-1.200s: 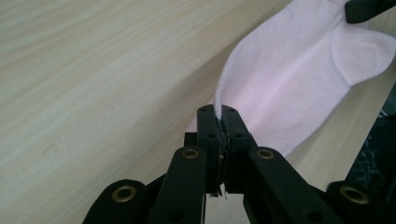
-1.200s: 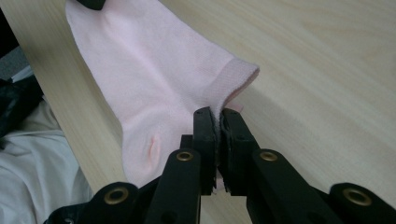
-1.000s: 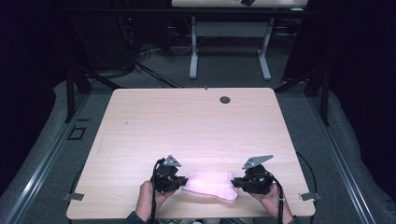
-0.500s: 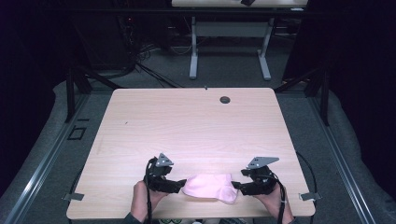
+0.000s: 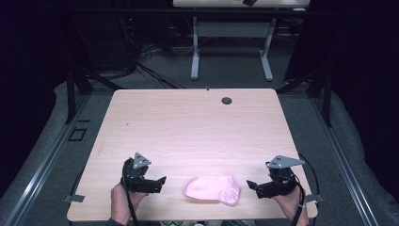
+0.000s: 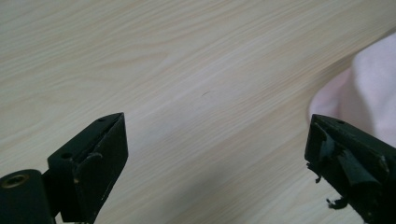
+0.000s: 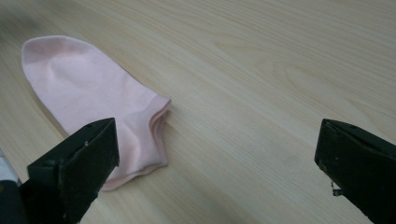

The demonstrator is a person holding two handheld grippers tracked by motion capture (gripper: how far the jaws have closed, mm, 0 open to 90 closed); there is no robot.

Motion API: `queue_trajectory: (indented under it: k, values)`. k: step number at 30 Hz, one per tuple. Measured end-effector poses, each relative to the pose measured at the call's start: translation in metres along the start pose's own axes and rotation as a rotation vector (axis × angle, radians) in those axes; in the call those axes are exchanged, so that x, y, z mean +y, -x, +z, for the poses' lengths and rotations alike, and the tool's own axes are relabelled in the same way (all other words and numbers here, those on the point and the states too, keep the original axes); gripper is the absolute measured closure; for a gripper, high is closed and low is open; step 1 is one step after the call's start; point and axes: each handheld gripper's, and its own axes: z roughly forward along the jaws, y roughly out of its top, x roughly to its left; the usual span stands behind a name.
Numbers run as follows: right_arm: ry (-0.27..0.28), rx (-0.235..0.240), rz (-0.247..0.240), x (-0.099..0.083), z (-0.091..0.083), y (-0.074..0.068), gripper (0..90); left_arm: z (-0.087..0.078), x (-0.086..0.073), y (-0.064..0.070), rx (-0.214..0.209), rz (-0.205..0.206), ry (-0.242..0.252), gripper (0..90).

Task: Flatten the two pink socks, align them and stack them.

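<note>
A pink sock (image 5: 212, 189) lies flat on the light wooden table (image 5: 197, 132), near its front edge. In the right gripper view the sock (image 7: 98, 100) stretches from upper left to the cuff beside the left jaw. A corner of the sock (image 6: 369, 88) shows at the right edge of the left gripper view. My left gripper (image 5: 161, 181) sits open just left of the sock, apart from it. On the sock's right my right gripper (image 5: 250, 185) is open too, a short gap away. Nothing is between the jaws of either gripper (image 6: 215, 158) (image 7: 219, 168).
A small dark round spot (image 5: 227, 100) sits near the table's far edge. Beyond the table stand a second table's white legs (image 5: 195, 52) and cables on the grey floor. Metal rails (image 5: 42, 165) run along both sides.
Both grippers were at the sock's two ends; they have let go and drawn apart sideways. The sock now lies flat and free between them.
</note>
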Motion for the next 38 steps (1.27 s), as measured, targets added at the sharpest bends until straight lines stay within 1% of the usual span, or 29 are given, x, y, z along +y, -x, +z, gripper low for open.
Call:
queue_trajectory:
  k: [1,2,3,4,5,6,7,8,9,10,12,14,15,16,17,18,19,21,22,24,25,27,28,29,30,33,38]
  values:
    - [-0.006,-0.012,-0.002,-0.002,-0.002,0.003,0.0,0.0,-0.003,-0.004,0.011,-0.003,-0.002,4.6]
    - [-0.006,-0.012,-0.002,-0.002,-0.002,0.003,0.0,0.0,-0.003,-0.004,0.011,-0.003,-0.002,4.5]
    - [-0.006,-0.029,0.014,-0.006,-0.004,0.009,0.0,0.001,-0.008,-0.011,0.024,-0.021,-0.003,4.4]
    - [-0.005,-0.044,0.021,-0.008,-0.004,0.012,0.0,0.001,-0.008,-0.011,0.024,-0.021,-0.003,4.3]
    - [0.002,-0.057,0.03,-0.011,-0.005,0.015,0.0,0.003,-0.014,-0.018,0.042,-0.043,-0.008,3.9]
    - [-0.006,-0.067,0.035,-0.013,-0.006,0.019,0.0,0.003,-0.018,-0.022,0.048,-0.052,-0.009,3.5]
    - [0.003,-0.071,0.056,-0.016,-0.005,0.022,0.0,0.005,-0.021,-0.025,0.055,-0.061,-0.013,3.4]
    - [0.003,-0.071,0.056,-0.016,-0.005,0.022,0.0,0.005,-0.021,-0.025,0.055,-0.061,-0.013,3.0]
    - [-0.009,-0.096,0.07,-0.022,-0.004,0.03,0.0,0.007,-0.026,-0.032,0.064,-0.078,-0.021,2.7]
    - [-0.018,-0.105,0.076,-0.024,-0.003,0.034,0.0,0.009,-0.029,-0.035,0.068,-0.086,-0.028,2.6]
    - [-0.021,-0.118,0.101,-0.03,-0.001,0.041,0.0,0.012,-0.033,-0.041,0.076,-0.107,-0.024,1.9]
    - [-0.037,-0.134,0.112,-0.035,0.002,0.048,0.0,0.015,-0.037,-0.046,0.095,-0.12,-0.026,1.8]
    - [-0.038,-0.133,0.127,-0.038,0.004,0.051,0.0,0.016,-0.039,-0.048,0.099,-0.123,-0.028,1.3]
    - [-0.047,-0.138,0.135,-0.041,0.006,0.055,0.0,0.017,-0.04,-0.05,0.115,-0.117,-0.028,1.2]
    - [-0.054,-0.139,0.143,-0.043,0.009,0.058,0.0,0.019,-0.041,-0.051,0.126,-0.119,-0.026,0.8]
    - [-0.065,-0.142,0.154,-0.045,0.011,0.061,0.0,0.021,-0.042,-0.053,0.123,-0.131,-0.025,0.4]
    - [-0.073,-0.143,0.163,-0.048,0.014,0.064,0.0,0.023,-0.043,-0.054,0.133,-0.132,-0.022,0.3]
    - [-0.09,-0.141,0.17,-0.052,0.019,0.069,0.0,0.026,-0.044,-0.056,0.138,-0.134,-0.021,0.3]
    - [-0.086,-0.146,0.177,-0.054,0.022,0.07,0.0,0.028,-0.044,-0.057,0.14,-0.139,-0.015,0.3]
    - [-0.11,-0.154,0.181,-0.056,0.026,0.073,0.0,0.031,-0.044,-0.059,0.138,-0.141,-0.027,0.2]
    - [-0.123,-0.168,0.177,-0.057,0.027,0.074,0.0,0.032,-0.045,-0.059,0.139,-0.142,-0.028,0.2]
    - [-0.119,-0.184,0.163,-0.059,0.029,0.074,0.0,0.034,-0.046,-0.059,0.143,-0.142,-0.022,0.3]
    - [-0.121,-0.2,0.156,-0.059,0.029,0.075,0.0,0.035,-0.046,-0.059,0.139,-0.144,-0.023,0.2]
    - [-0.115,-0.212,0.16,-0.06,0.03,0.075,0.0,0.035,-0.047,-0.059,0.145,-0.139,-0.021,0.1]
    - [-0.11,-0.219,0.159,-0.06,0.03,0.075,0.0,0.035,-0.047,-0.059,0.145,-0.146,-0.017,0.2]
    - [-0.098,-0.231,0.158,-0.061,0.031,0.075,0.0,0.035,-0.049,-0.059,0.151,-0.143,-0.002,0.2]
    - [-0.056,-0.225,0.15,-0.066,0.03,0.075,0.0,0.036,-0.052,-0.06,0.154,-0.143,0.029,0.1]
